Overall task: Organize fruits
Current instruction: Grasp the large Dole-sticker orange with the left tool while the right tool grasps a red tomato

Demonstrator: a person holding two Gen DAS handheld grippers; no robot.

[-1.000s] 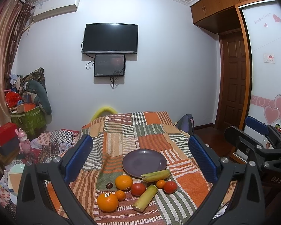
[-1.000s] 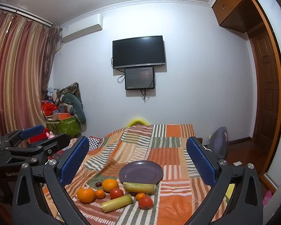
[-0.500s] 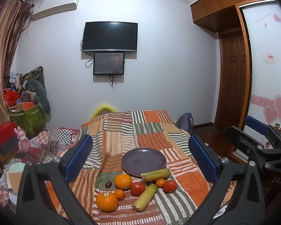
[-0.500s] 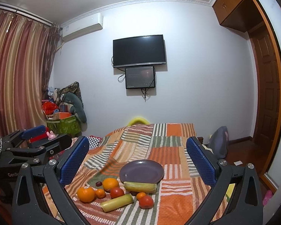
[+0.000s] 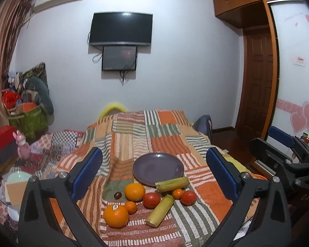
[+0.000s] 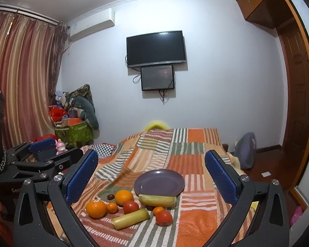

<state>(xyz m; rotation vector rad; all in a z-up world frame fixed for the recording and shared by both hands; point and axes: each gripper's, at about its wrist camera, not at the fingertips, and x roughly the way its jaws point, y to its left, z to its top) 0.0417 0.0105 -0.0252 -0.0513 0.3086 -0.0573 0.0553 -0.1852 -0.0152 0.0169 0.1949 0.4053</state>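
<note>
Both grippers hang above the near end of a bed covered by a patchwork blanket (image 5: 134,135), and the fruit lies ahead of and below them, touched by neither. The left gripper (image 5: 154,170) has its blue pads spread wide with nothing between them; the right gripper (image 6: 151,173) is likewise spread and empty. A purple plate (image 5: 158,167) sits bare on the blanket, framed between the pads in both views. Just in front of it the fruit is clustered: one cane piece (image 5: 172,183) leans on the plate's near rim, a second cane piece (image 5: 160,210) lies nearer the camera, and two tomatoes (image 5: 151,200) (image 5: 188,198) flank it. A big orange (image 5: 116,215) with a sticker is nearest on the left, another orange (image 5: 134,192) sits beside the plate, two small tangerines (image 5: 131,207) (image 5: 177,193) lie among them, and a dark date (image 5: 117,195) rests at the left edge of the group. The left view shows the right gripper at its right edge, a wooden door (image 5: 257,82) and a panel with pink hearts (image 5: 304,119). The right view shows the left gripper (image 6: 57,150) at its left edge, long striped curtains (image 6: 20,78) and more of the air conditioner (image 6: 92,25). Both show the wall TV (image 6: 156,48).
</note>
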